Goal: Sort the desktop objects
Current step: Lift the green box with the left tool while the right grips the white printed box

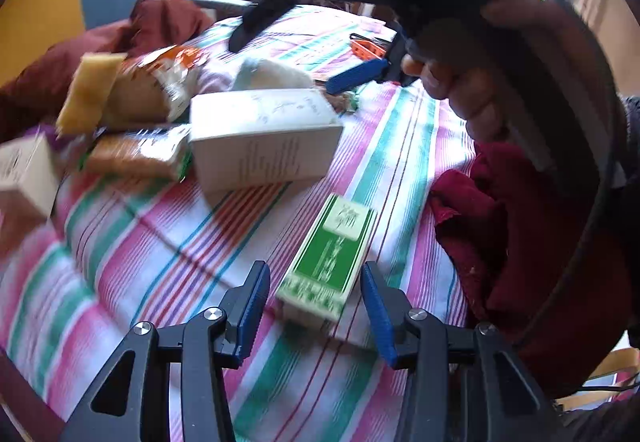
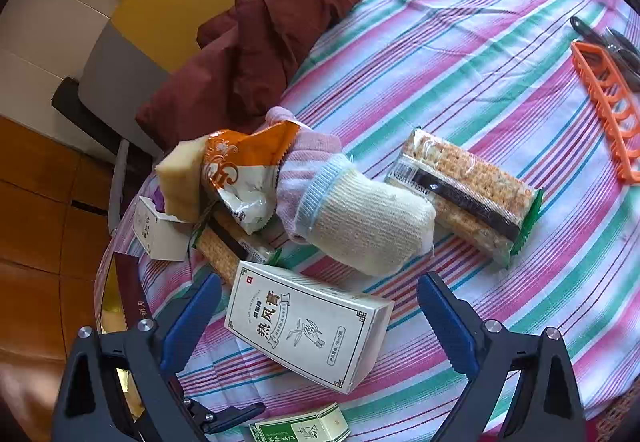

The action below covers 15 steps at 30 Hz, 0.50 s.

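A green and white box (image 1: 328, 262) lies flat on the striped tablecloth (image 1: 160, 262). Its near end sits between the blue pads of my left gripper (image 1: 316, 306), which is open; neither pad touches the box. In the right wrist view, my right gripper (image 2: 320, 282) is also open and straddles a white box with black Chinese lettering (image 2: 308, 326), with gaps on both sides. The same white box (image 1: 264, 137) appears in the left wrist view. Above it hangs the right gripper (image 1: 286, 61), held by a hand (image 1: 460, 93). The green box (image 2: 304, 428) shows at the bottom edge.
Behind the white box lie a cream sock (image 2: 368, 230), a cracker pack (image 2: 464, 197), an orange snack bag (image 2: 244, 177), a yellow sponge (image 2: 180, 173) and a small white box (image 2: 156, 230). An orange clip (image 2: 604, 101) is far right. Dark red cloth (image 2: 260, 53) drapes the table edge.
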Each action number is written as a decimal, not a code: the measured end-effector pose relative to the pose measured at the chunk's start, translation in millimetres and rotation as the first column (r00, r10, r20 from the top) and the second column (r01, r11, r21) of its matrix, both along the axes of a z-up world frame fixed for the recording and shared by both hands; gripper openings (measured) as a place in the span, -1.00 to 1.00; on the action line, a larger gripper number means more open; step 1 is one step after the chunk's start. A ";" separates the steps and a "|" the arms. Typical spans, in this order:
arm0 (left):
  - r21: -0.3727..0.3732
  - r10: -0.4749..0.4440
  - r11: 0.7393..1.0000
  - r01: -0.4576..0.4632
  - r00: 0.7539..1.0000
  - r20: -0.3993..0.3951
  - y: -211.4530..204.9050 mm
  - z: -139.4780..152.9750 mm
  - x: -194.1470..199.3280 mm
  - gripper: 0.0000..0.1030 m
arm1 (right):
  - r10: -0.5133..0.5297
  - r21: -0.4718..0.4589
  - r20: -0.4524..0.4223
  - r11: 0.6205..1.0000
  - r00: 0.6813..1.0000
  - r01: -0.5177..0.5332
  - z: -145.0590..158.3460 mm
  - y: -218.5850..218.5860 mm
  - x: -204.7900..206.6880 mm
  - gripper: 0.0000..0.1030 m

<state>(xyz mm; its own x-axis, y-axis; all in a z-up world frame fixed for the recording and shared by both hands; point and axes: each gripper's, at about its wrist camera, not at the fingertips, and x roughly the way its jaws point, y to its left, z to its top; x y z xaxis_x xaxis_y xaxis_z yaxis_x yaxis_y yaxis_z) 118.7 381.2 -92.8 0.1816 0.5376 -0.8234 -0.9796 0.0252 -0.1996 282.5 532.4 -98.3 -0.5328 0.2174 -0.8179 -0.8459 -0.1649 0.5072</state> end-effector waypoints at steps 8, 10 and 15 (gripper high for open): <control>-0.024 0.053 0.998 -0.052 0.998 0.038 -3.0 -9.4 -1.8 -0.39 | 0.024 0.076 0.010 0.997 1.000 -0.025 12.6 -5.1 -7.0 0.93; -0.021 0.080 0.997 -0.079 0.995 0.051 -13.0 -9.0 -7.1 -0.39 | 0.068 0.099 0.027 0.993 0.997 -0.070 16.0 -9.1 -15.2 0.94; -0.029 0.152 0.988 -0.150 0.986 0.071 -40.8 -8.1 -21.6 -0.39 | 0.259 0.170 0.201 0.940 0.945 -0.294 22.2 -19.9 -52.7 0.96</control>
<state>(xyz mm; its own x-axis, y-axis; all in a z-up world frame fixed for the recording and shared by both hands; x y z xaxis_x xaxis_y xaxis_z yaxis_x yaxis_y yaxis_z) 97.0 340.4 -100.9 0.1599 0.5442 -0.8236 -0.9546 -0.1273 -0.2695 229.8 512.5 -76.1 -0.4491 0.2465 -0.8588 -0.8241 -0.4857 0.2915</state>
